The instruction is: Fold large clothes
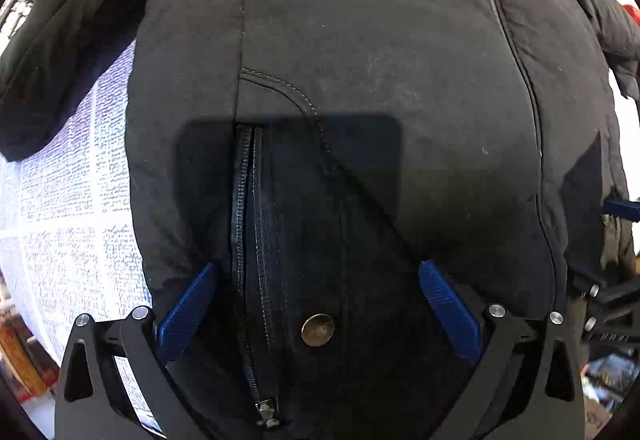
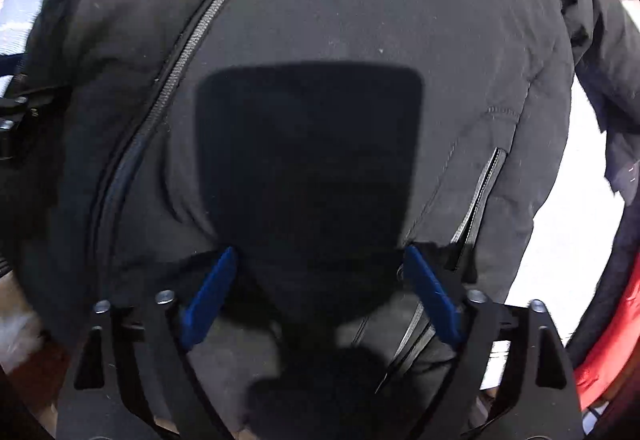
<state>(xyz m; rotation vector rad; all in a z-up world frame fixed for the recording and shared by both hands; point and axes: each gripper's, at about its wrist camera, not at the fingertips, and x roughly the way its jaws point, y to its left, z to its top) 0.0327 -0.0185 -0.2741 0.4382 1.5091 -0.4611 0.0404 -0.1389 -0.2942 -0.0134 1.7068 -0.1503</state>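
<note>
Looking down through my left wrist view, I start at the far left, where a printed cloth (image 1: 68,199) covers the work surface and a sleeve (image 1: 60,51) of the black jacket (image 1: 380,59) lies flung out over it. The jacket itself is spread flat and front-up across that surface, I'd judge so that its halves can be folded over one another cleanly. My left gripper (image 1: 318,304) hangs right above the lower front, jaws spread wide with nothing pinched; its blue pads (image 1: 186,314) straddle the front zipper (image 1: 244,240) and a brass snap button (image 1: 318,330), which tells me I am over the hem end of the closure. At the right edge of that view I catch part of the other tool. In the right wrist view the zipper runs diagonally on the left, so my right gripper (image 2: 320,292) sits over the neighbouring front panel, beside a slanted side pocket (image 2: 480,199). Its jaws are also spread wide, tips close over the fabric; whether they touch it I cannot tell. Nothing is gripped. Both tools poised side by side near the hem suggests I am set to take the bottom edge with two hands, since a padded garment this bulky would sag or twist if lifted from one point. Something red (image 2: 608,340) lies at the far right, clear of the jacket.
</note>
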